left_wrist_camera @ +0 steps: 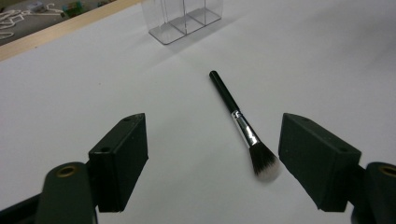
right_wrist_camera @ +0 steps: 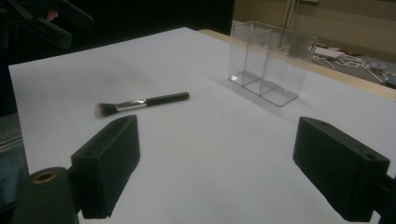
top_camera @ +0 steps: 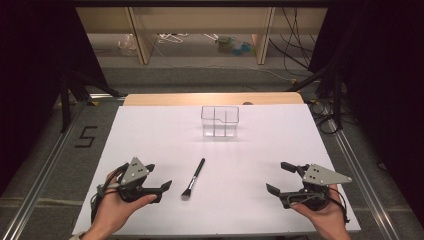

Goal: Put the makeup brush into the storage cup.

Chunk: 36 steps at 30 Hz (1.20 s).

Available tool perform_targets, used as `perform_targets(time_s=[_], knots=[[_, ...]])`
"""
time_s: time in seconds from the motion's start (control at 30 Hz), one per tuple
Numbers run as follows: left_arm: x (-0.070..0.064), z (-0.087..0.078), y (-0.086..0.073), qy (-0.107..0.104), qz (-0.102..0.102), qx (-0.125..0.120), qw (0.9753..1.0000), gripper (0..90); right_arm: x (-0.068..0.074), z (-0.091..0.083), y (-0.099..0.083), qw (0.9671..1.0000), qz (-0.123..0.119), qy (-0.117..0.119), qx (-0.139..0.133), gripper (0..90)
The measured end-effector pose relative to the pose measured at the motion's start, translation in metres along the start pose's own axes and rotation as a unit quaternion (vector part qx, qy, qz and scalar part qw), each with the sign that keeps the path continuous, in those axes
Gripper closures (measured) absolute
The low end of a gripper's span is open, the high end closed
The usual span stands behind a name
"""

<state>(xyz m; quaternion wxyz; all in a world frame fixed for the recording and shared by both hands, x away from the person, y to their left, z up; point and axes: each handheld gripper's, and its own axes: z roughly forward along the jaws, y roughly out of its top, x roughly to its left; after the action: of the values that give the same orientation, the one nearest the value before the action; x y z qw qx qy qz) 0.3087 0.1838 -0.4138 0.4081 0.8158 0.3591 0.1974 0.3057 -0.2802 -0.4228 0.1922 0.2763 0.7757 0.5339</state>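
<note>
Black-handled makeup brush (top_camera: 193, 177), pale-tipped bristles

Beyond the white table (top_camera: 150, 135), at twelve o'clock, wooden shelf legs (top_camera: 140, 37) stand over scattered clutter (top_camera: 235, 46), with black cables (top_camera: 295, 55) at two o'clock and a floor marking (top_camera: 86, 136) at nine.

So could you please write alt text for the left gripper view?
A black-handled makeup brush lies flat on the white table between the left gripper's open black jaws, bristles toward the camera. A clear plastic organizer stands beyond its handle end.
</note>
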Motion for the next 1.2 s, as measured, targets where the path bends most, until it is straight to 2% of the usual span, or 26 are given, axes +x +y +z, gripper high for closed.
perform_targets(time_s=[0.03, 0.07, 0.1, 0.23, 0.3, 0.5, 0.57, 0.6, 0.7, 0.9, 0.93, 0.97, 1.03, 1.07, 1.1, 1.13, 1.17, 1.2], knots=[[-0.001, 0.002, 0.003, 0.001, 0.001, 0.004, 1.0, 24.5, 0.0, 0.0, 0.0, 1.0, 0.0, 0.001, -0.002, 15.7], [0.0, 0.003, 0.006, 0.001, 0.014, 0.019, 0.9997, 24.5, 0.0, 0.0, 0.0, 1.0, 0.001, 0.001, -0.001, 15.7], [-0.002, 0.006, 0.008, 0.001, 0.008, 0.018, 0.9998, 24.6, -0.001, 0.0, 0.0, 1.0, 0.0, 0.001, -0.001, 15.7], [-0.006, 0.016, 0.017, -0.008, 0.018, 0.046, 0.9988, 25.0, 0.0, 0.001, -0.001, 1.0, 0.002, 0.001, -0.005, 15.7], [-0.006, 0.021, 0.023, -0.016, 0.038, 0.078, 0.9961, 25.1, 0.0, 0.001, -0.001, 1.0, 0.002, 0.001, -0.005, 15.7], [-0.015, 0.041, 0.037, -0.008, 0.045, 0.111, 0.9927, 26.8, -0.001, 0.0, -0.001, 1.0, 0.001, 0.001, 0.0, 15.7], [-0.015, 0.046, 0.041, -0.007, 0.053, 0.125, 0.9907, 28.3, -0.001, 0.001, -0.001, 1.0, 0.002, 0.006, -0.001, 15.7], [-0.014, 0.049, 0.044, -0.005, 0.071, 0.129, 0.9892, 28.4, -0.002, 0.001, -0.001, 1.0, 0.001, 0.007, -0.001, 15.7], [-0.016, 0.057, 0.048, -0.009, 0.069, 0.153, 0.9857, 28.3, -0.001, 0.001, -0.001, 1.0, 0.005, 0.007, 0.002, 15.7], [-0.019, 0.073, 0.054, -0.011, 0.069, 0.184, 0.9804, 28.3, -0.001, 0.001, -0.001, 1.0, 0.005, 0.007, 0.0, 15.7], [-0.02, 0.075, 0.055, -0.011, 0.07, 0.196, 0.9781, 28.3, -0.002, 0.001, -0.001, 1.0, 0.005, 0.007, 0.0, 15.7], [-0.022, 0.079, 0.055, -0.013, 0.06, 0.199, 0.9781, 28.3, -0.001, 0.002, -0.002, 1.0, 0.006, 0.006, -0.005, 15.7], [-0.024, 0.085, 0.057, -0.019, 0.064, 0.219, 0.9735, 28.6, -0.002, 0.002, -0.001, 1.0, 0.004, 0.009, 0.0, 15.7], [-0.025, 0.088, 0.057, -0.018, 0.061, 0.219, 0.9738, 28.8, -0.002, 0.001, -0.001, 0.9999, 0.005, 0.009, 0.0, 15.7], [-0.026, 0.091, 0.058, -0.021, 0.066, 0.226, 0.9717, 28.9, -0.002, 0.001, -0.001, 0.9999, 0.004, 0.009, 0.0, 15.7], [-0.025, 0.094, 0.06, -0.024, 0.081, 0.241, 0.9668, 29.1, -0.002, 0.001, -0.001, 0.9999, 0.004, 0.009, 0.001, 15.7], [-0.027, 0.096, 0.06, -0.024, 0.075, 0.241, 0.9673, 29.3, -0.002, 0.002, -0.001, 0.9999, 0.004, 0.01, 0.0, 15.7], [-0.027, 0.098, 0.06, -0.023, 0.078, 0.245, 0.9662, 29.4, -0.002, 0.002, -0.001, 0.9999, 0.005, 0.011, 0.0, 15.7]])
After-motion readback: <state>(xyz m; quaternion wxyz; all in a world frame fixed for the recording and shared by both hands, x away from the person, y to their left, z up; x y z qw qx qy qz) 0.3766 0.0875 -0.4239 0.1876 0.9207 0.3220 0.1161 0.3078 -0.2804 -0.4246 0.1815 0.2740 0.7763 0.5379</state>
